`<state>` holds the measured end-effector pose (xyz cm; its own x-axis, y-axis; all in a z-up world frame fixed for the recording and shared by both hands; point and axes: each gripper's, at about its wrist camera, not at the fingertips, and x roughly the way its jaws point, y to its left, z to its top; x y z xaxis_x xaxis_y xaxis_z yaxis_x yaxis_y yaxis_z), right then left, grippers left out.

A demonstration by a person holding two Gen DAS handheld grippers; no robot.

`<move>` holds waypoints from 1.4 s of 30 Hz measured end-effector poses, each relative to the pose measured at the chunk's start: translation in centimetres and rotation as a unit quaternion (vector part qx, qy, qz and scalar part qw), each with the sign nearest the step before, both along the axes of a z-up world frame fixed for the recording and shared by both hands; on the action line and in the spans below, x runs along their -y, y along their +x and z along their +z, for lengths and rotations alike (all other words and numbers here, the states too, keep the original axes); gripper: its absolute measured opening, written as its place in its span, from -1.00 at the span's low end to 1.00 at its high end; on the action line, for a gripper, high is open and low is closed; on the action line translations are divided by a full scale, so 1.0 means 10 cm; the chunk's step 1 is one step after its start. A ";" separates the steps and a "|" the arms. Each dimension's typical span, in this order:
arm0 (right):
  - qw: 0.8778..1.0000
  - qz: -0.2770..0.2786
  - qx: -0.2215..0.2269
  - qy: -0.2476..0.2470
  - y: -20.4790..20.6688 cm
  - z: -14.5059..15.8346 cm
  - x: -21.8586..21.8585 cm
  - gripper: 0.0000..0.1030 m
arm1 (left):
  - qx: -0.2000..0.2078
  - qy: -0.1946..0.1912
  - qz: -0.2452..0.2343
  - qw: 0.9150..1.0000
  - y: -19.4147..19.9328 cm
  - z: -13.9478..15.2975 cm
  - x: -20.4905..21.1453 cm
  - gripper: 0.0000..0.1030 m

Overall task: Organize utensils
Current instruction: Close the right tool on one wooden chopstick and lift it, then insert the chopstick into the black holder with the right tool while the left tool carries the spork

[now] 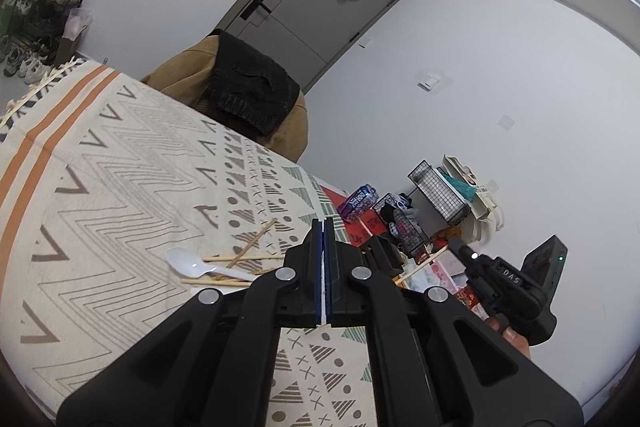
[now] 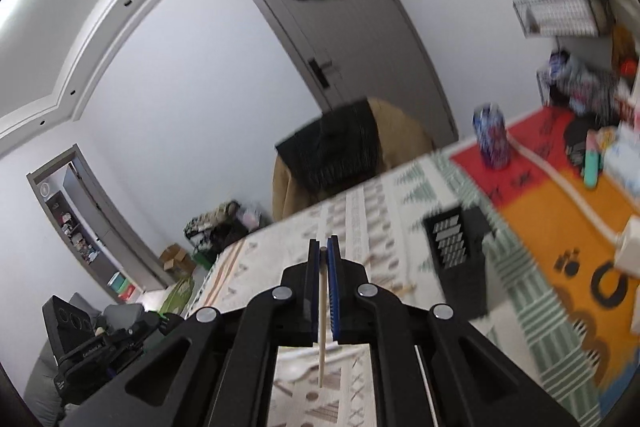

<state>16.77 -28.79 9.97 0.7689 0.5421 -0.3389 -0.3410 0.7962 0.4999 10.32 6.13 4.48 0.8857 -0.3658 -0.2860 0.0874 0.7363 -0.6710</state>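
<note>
Over the patterned tabletop [image 2: 280, 259], low in the right wrist view, the right tongs [image 2: 322, 255] are pinching a single wooden chopstick [image 2: 321, 311] between their blue pads, its shaft running back toward the camera and its lower end hanging free above the cloth. That view is blurring, so these tongs seem to be on the move. Just right of centre, the black slotted holder [image 2: 456, 247] is standing upright on the cloth, and that looks like the destination.

Across in the left wrist view, the left tongs [image 1: 325, 227] are sitting clenched, pads pressed together with only a thin white sliver showing along the seam; I cannot tell whether anything is caught there. Lying on the cloth at centre-left of that frame, the white plastic spoon [image 1: 190, 264] is resting among the loose chopsticks [image 1: 244, 259], some crossing each other and touching its handle. The right gripper's body is showing at lower right of that frame with a chopstick poking out toward the heap.

By my reading, the step in hand is carrying one chopstick to the holder, with most of the sorting yet to come. Next up, I'd say: tipping the stick upright, lining its lower end over the holder's open top, lowering it in, then releasing. Watch for the tip catching the rim.
</note>
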 end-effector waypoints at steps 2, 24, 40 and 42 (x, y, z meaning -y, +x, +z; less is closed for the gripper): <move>1.000 -0.005 0.016 0.003 -0.02 0.13 0.06 -0.92 | 0.007 0.005 -0.003 1.000 0.03 0.08 0.05 -0.96; 0.984 -0.102 0.126 -0.074 0.23 0.78 0.67 -0.91 | 0.059 0.048 -0.072 0.995 0.68 0.81 0.96 -0.96; 0.994 -0.064 0.073 -0.043 0.37 0.21 0.89 0.10 | 0.042 0.062 -0.139 0.988 1.27 0.78 1.70 -0.96; 0.995 -0.072 0.063 -0.031 0.31 0.12 1.01 0.26 | 0.040 0.064 -0.143 0.987 1.32 0.76 1.77 -0.96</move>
